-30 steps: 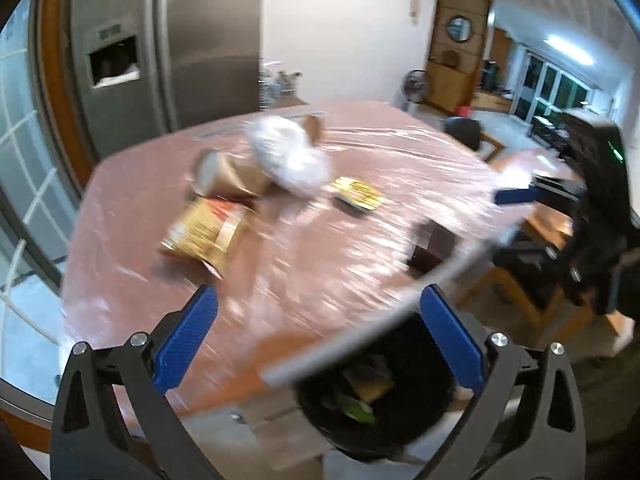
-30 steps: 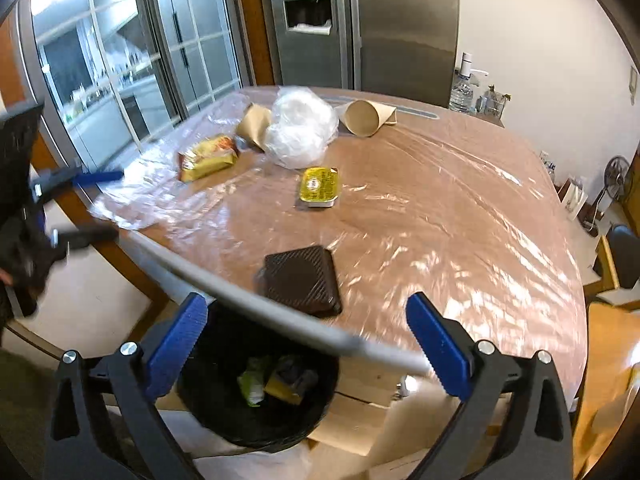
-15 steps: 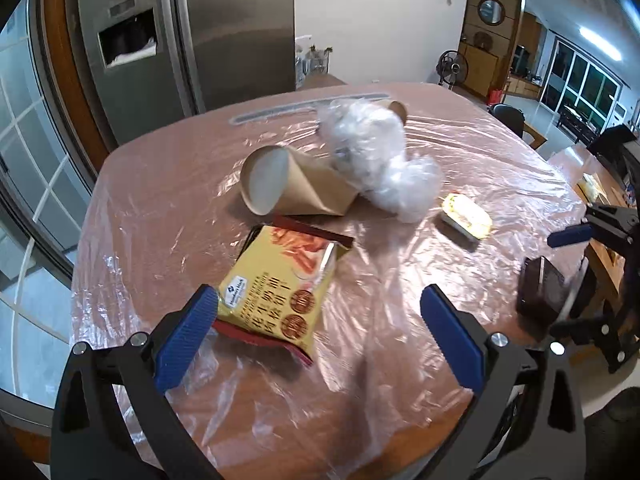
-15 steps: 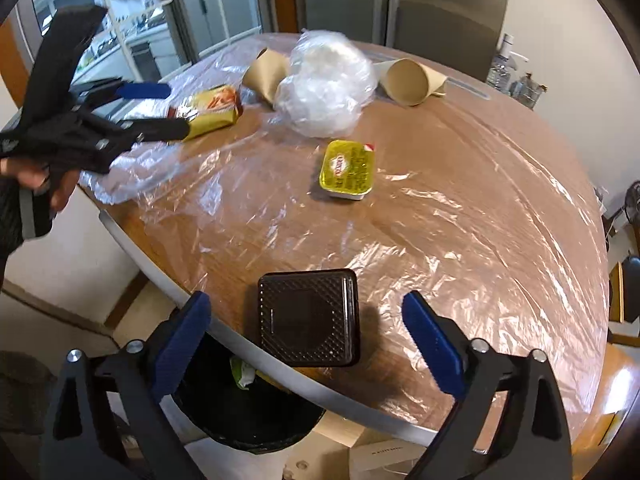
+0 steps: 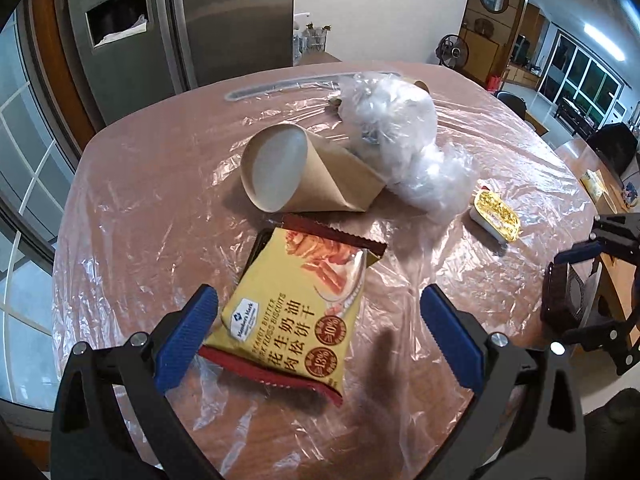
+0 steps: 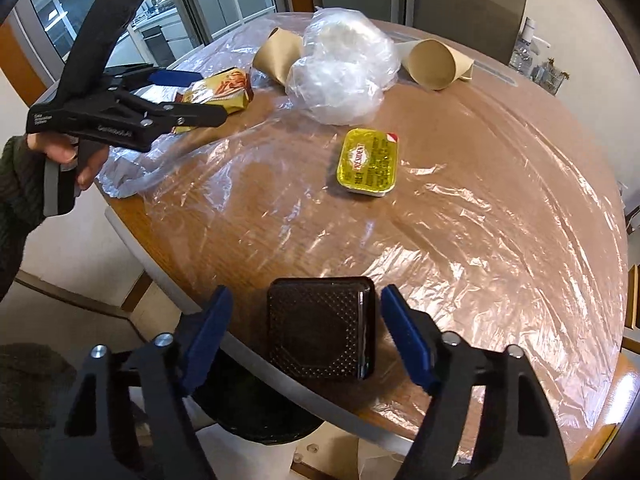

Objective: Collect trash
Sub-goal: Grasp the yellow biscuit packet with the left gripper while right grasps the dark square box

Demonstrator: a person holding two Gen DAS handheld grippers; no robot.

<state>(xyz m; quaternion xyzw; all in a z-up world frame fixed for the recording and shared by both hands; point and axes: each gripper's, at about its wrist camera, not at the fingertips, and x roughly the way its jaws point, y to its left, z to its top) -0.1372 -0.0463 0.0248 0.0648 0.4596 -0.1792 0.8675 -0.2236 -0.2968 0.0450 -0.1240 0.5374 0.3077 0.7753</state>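
My left gripper is open, its blue fingers either side of the near end of a yellow biscuit packet lying on the plastic-covered table. It also shows in the right wrist view over that packet. My right gripper is open, its fingers either side of a dark square tray at the table's near edge, above a black trash bin. The tray and right gripper show at the right in the left wrist view.
On the table lie a brown paper cone, a crumpled clear plastic bag, a yellow butter portion and a second paper cone. A steel fridge stands behind the table. Loose plastic sheet hangs over the table's left edge.
Both grippers moved forward from above the bin to the table: the left one now brackets the biscuit packet, the right one brackets the dark tray and has narrowed somewhat.
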